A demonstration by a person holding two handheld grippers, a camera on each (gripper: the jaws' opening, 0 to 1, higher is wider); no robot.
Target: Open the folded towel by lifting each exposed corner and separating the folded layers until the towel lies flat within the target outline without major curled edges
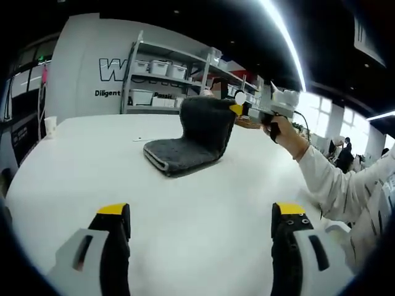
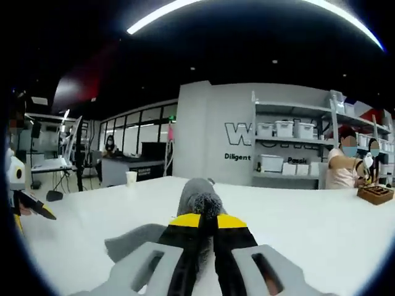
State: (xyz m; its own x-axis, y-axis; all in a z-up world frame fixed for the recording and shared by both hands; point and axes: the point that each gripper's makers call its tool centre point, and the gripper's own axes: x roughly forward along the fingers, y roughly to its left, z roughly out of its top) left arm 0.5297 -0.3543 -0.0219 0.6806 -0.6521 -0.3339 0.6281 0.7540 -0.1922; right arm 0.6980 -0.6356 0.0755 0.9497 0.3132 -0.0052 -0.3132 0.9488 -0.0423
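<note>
Towel (image 1: 190, 137): dark grey, on the white table (image 1: 92, 160), seen in the left gripper view just above centre. Its lower part lies folded flat on the table, layers visible along the near edge at 7 o'clock of the cloth. Its upper part stands lifted, rising toward 1 o'clock, where the right gripper (image 1: 237, 110) pinches the top corner with its yellow tips.

Right gripper, held by a hand (image 1: 278, 126) with a white sleeve (image 1: 336, 185) reaching in from 3 o'clock.

Left gripper (image 1: 200, 225): jaws rise from 6 o'clock of its own view, spread wide apart, nothing between them, well short of the towel and over bare table.

Right gripper view: the right gripper (image 2: 208, 221) has its yellow-tipped jaws pressed together on a bunched tuft of towel (image 2: 199, 200), which stands above the tips at centre. More grey cloth hangs below toward 8 o'clock.

Cup (image 1: 50, 126): white, near the table's far edge at 9 o'clock of the left gripper view.

Shelves (image 1: 170, 77): behind the table at 12 o'clock, holding white bins. A wall with lettering stands beside them.

Person (image 2: 343, 163): seated at 3 o'clock of the right gripper view, beside a wooden tray (image 2: 376, 194).
</note>
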